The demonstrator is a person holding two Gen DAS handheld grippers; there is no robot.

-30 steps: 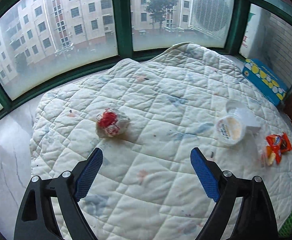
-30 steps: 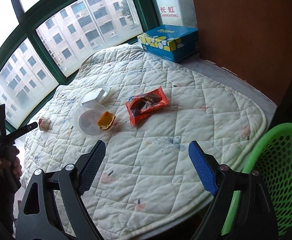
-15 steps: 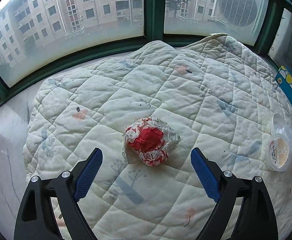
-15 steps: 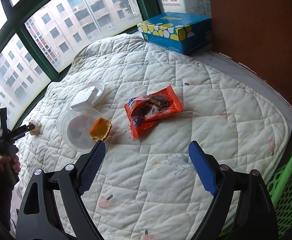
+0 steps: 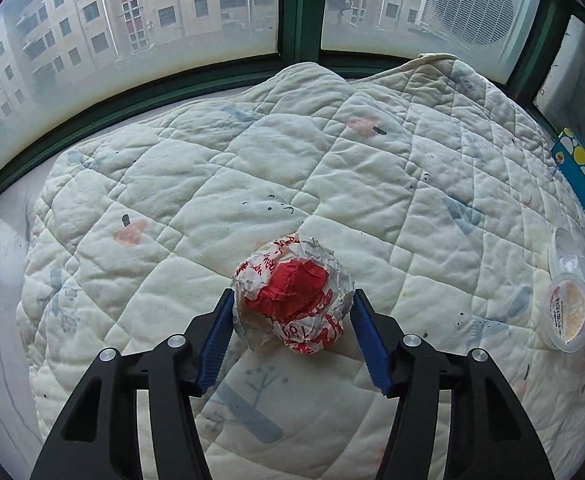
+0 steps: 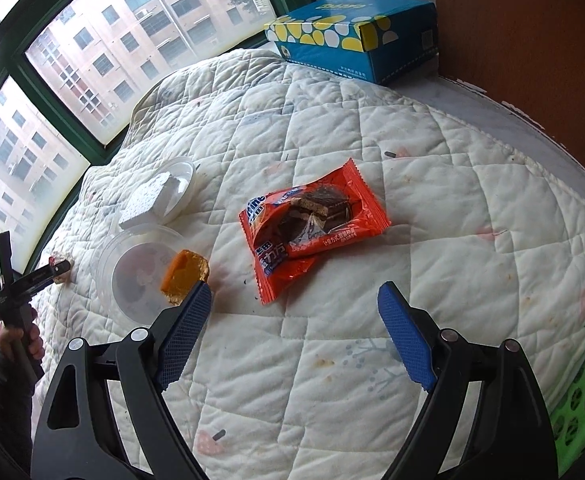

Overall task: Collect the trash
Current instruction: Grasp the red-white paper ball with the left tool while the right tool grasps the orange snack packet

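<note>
A crumpled red-and-white paper wrapper (image 5: 292,300) lies on the white quilted mat (image 5: 332,184). My left gripper (image 5: 292,334) has both blue pads against its sides, closed on it. The same wrapper shows small at the far left of the right wrist view (image 6: 61,266), with the left gripper on it. My right gripper (image 6: 294,336) is open and empty above the mat, just short of an orange snack packet (image 6: 312,224). An orange food piece (image 6: 184,276) sits at the edge of a clear plastic lid (image 6: 136,268).
A white tub holding a foam block (image 6: 164,196) lies behind the lid. A blue tissue box (image 6: 352,36) stands at the back by the brown wall. A green mesh basket (image 6: 572,396) is at the lower right. Windows border the mat's far side.
My left gripper moved forward to the crumpled wrapper and closed its pads on it. My right gripper moved closer to the orange packet and stayed open.
</note>
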